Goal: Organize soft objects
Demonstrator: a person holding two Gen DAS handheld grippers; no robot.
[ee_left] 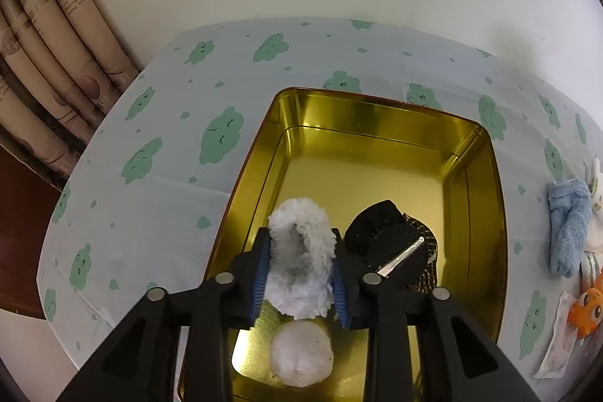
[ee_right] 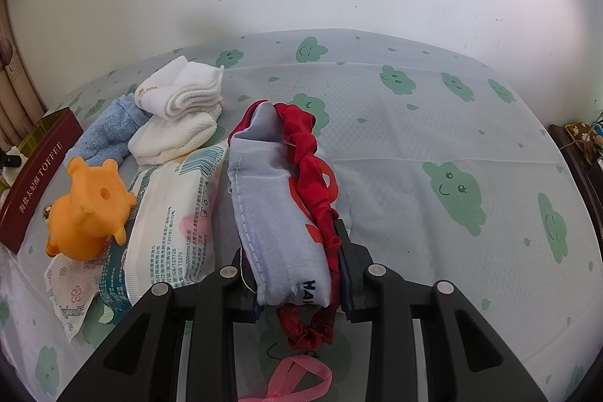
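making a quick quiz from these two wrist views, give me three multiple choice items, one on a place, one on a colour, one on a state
1. Where is the black fabric item?
A. inside the gold tin
B. on the cloud-print cloth
C. on the tissue pack

2. What colour is the squeaky toy beside the tissue pack?
A. green
B. orange
C. purple

3. What is between the fingers of the right tool?
A. nothing
B. a white sock
C. a grey pouch with a red scrunchie

Answers:
1. A, the black fabric item lies on the floor of the gold tin, next to the fluffy white item that sits between the left tool's fingers.
2. B, the squeaky toy by the tissue pack is orange.
3. C, the right tool is closed on the grey pouch and the red scrunchie.
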